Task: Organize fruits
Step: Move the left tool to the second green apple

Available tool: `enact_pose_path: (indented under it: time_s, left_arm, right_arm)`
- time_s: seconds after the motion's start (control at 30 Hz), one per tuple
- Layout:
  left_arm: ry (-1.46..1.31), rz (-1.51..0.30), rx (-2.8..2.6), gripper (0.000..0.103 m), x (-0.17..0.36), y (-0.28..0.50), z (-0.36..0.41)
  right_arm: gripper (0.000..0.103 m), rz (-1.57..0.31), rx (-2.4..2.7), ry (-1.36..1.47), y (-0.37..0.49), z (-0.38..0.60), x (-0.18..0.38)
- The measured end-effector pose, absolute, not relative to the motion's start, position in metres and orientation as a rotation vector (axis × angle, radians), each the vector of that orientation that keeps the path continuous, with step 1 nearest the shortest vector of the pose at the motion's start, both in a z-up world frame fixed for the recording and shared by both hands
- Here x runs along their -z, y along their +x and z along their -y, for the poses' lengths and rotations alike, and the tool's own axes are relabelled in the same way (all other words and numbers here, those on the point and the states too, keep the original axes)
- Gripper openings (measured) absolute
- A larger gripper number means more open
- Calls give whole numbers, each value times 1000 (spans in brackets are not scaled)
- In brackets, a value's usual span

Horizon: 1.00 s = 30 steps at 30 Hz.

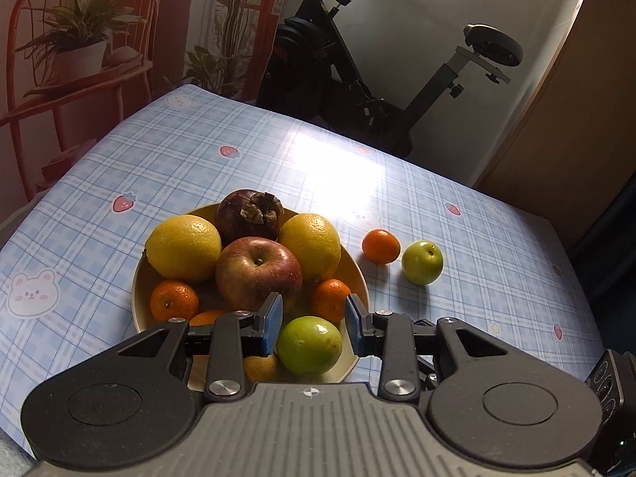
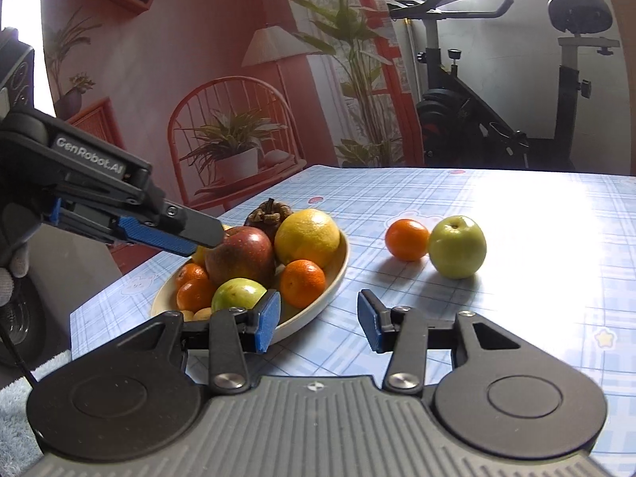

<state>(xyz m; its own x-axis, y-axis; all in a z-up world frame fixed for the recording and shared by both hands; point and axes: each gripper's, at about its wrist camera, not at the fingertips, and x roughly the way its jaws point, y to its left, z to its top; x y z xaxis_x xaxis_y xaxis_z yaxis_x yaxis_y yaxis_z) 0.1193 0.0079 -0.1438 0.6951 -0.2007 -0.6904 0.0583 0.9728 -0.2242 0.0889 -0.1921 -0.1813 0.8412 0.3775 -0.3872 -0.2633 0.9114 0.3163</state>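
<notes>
L gripper hangs over the yellow plate, jaws apart, empty, w/ a green fruit under them. R gripper sits low by the plate's rim, jaws parted, nothing between. Plate's piled w/ fruit; a loose tangerine and green apple touch at the plate's 3 o'clock.

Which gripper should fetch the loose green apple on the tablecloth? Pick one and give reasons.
Right. The right gripper is open and empty over bare cloth, with the loose round green apple just ahead of it. The left gripper hangs over the yellow plate, farther from that apple.
</notes>
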Motion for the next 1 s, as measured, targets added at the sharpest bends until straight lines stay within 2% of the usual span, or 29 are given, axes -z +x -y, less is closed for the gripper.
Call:
enact_pose_path:
  time_s: [0.33, 0.8, 1.0]
  left_arm:
    - [-163, -748, 153, 36, 138, 112, -6]
    - [-90, -719, 237, 36, 113, 177, 31]
    - [-84, -827, 315, 36, 128, 208, 50]
  right_arm:
    - [48, -506, -147, 326, 92, 232, 188]
    - [48, -547, -123, 193, 137, 243, 191]
    - [48, -573, -186, 161, 152, 242, 194]
